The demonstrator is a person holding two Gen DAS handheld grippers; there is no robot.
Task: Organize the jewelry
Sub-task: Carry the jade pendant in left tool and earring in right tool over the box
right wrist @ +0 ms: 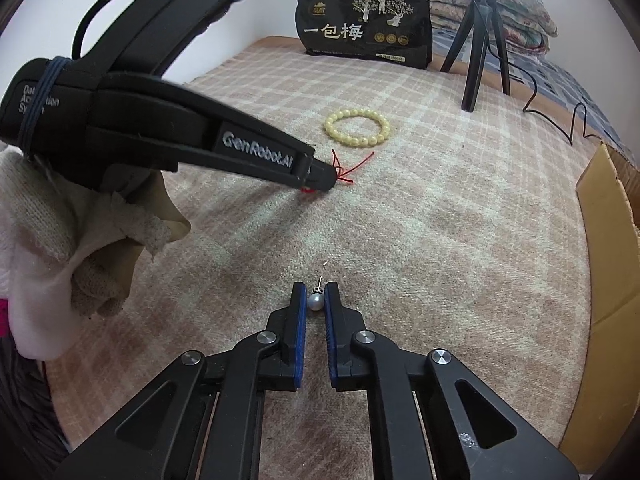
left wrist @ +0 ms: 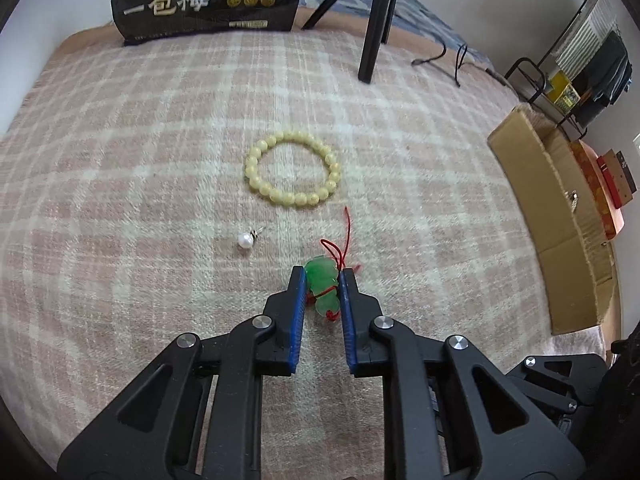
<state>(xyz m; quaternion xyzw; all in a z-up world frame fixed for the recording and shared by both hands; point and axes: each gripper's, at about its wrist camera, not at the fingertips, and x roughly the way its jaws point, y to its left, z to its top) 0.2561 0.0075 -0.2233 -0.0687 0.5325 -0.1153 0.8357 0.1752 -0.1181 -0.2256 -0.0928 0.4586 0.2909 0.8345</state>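
Jade pendant (left wrist: 323, 288) clamped in left gripper (left wrist: 322, 276), pearl earring (right wrist: 315, 302) between right gripper (right wrist: 315, 291) fingers

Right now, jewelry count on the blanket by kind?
Bead bracelet: 1, the yellow bracelet, lying free.
Pendant: 1, the green pendant on red cord, between the left gripper fingers.
Earring: 1, the pearl earring, between the right gripper fingers.
Total: 3
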